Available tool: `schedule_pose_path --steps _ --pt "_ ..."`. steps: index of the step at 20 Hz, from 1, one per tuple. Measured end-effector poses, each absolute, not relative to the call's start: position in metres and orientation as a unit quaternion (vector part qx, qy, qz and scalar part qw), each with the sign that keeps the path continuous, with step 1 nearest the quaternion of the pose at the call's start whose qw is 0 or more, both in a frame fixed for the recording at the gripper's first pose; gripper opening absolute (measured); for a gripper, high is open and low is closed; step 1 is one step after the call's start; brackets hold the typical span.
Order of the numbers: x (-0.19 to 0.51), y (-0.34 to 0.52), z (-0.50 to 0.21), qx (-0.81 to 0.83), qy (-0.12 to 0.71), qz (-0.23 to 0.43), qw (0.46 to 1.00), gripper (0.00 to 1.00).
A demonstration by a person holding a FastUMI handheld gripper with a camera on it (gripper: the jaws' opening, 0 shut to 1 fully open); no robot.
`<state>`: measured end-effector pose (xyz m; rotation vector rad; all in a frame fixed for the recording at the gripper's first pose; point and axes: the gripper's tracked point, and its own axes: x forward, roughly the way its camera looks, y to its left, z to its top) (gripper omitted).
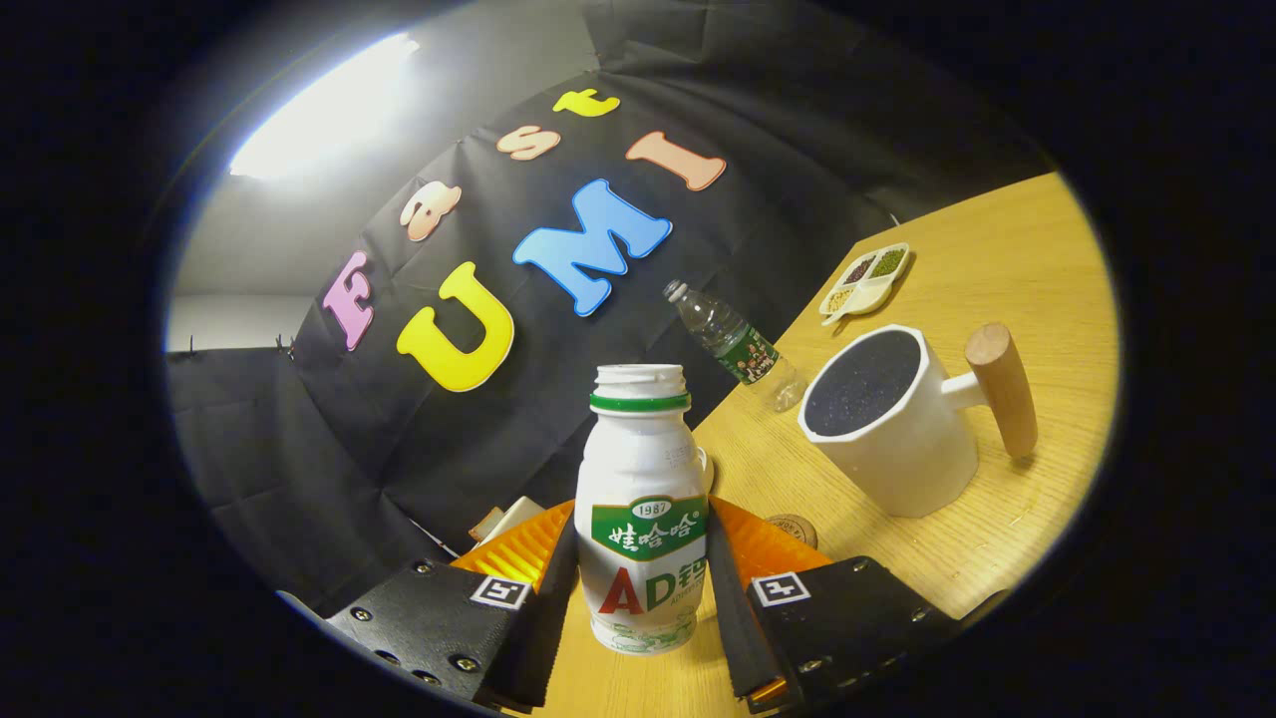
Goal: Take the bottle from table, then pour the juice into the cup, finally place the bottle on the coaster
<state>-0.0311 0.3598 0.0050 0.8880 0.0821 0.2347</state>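
Between my two fingers stands the white bottle [641, 509], cap off, green ring at its neck. My hand-held gripper [641, 588] is closed on it, both fingers pressing its sides. Just behind it I see a round coaster [795, 529] on the worktop [1007, 269]. Beyond sits a white cup [892, 429], a clear bottle [736, 344], then a small tray [865, 281].

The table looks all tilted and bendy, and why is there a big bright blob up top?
In the gripper view, the fisheye lens bends the table and tips it up. The blob is glare from a ceiling light, blown out white. The bottle, pinched between the gripper fingers, is sharp and well lit; the cup casts a soft shadow on the wood.
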Motion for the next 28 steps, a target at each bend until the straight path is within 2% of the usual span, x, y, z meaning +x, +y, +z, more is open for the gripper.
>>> schedule_pose_path --steps 13,28 --pt "-0.029 0.353 0.006 0.594 0.036 0.104 0.797 0.65" --pt "-0.02 0.351 0.01 0.669 0.026 0.096 0.737 0.65"
